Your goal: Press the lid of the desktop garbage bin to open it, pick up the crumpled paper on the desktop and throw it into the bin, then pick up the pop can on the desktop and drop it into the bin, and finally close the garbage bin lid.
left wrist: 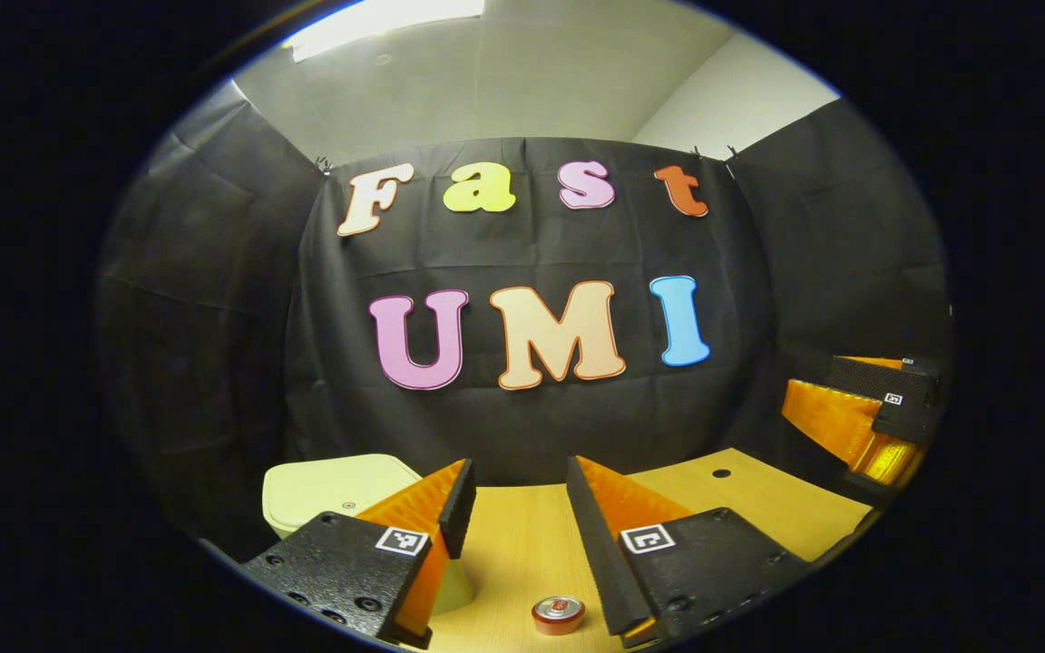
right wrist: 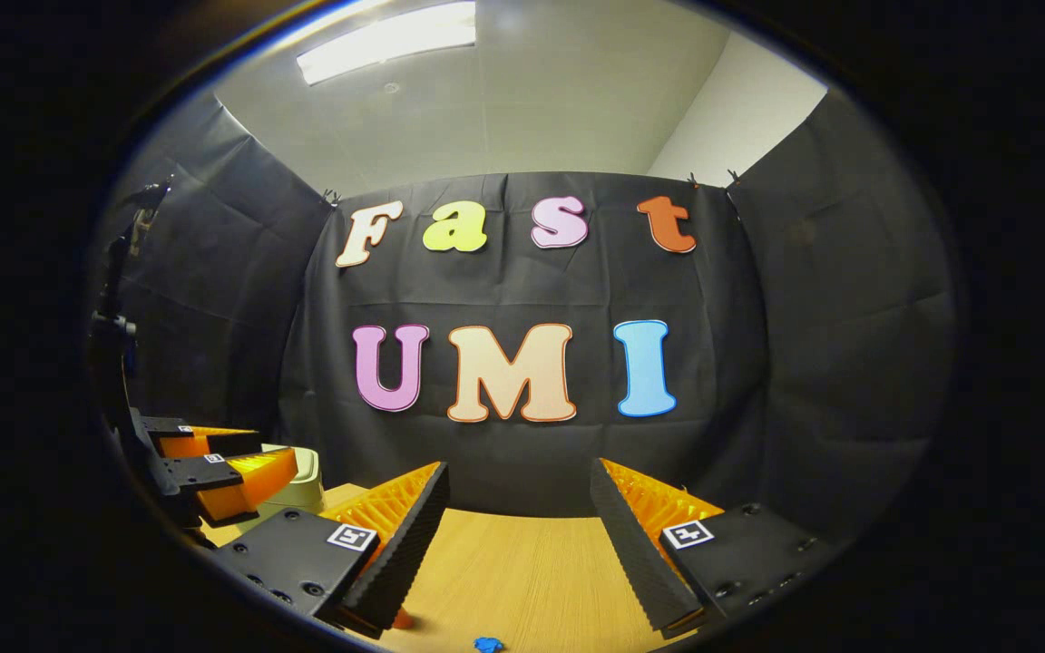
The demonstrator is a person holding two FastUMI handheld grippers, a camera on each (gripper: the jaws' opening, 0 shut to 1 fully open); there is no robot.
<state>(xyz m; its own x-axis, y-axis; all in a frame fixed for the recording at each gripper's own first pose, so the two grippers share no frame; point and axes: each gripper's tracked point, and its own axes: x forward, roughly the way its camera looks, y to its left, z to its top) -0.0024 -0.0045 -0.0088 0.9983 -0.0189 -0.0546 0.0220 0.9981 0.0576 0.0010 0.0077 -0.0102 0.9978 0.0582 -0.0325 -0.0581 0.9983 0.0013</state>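
Light wood bench [left wrist: 758,508], small dark hole near far right corner. On it: cream garbage bin [left wrist: 332,490], lid closed, at far left; pop can [left wrist: 559,614] upright at near edge.

Both views low over the table [left wrist: 522,544], facing the back wall — shared bin [left wrist: 332,490], table.

Both hand-held grippers [left wrist: 515,508] [right wrist: 515,517] open, empty.

bin: on the table [left wrist: 522,544], at its left rear, lid [left wrist: 336,485] down, behind the left tool's [left wrist: 513,508] left finger
pop can [left wrist: 559,614]: upright on the table, near edge, between the left tool's fingers
right tool [left wrist: 858,422]: off to the right above the table
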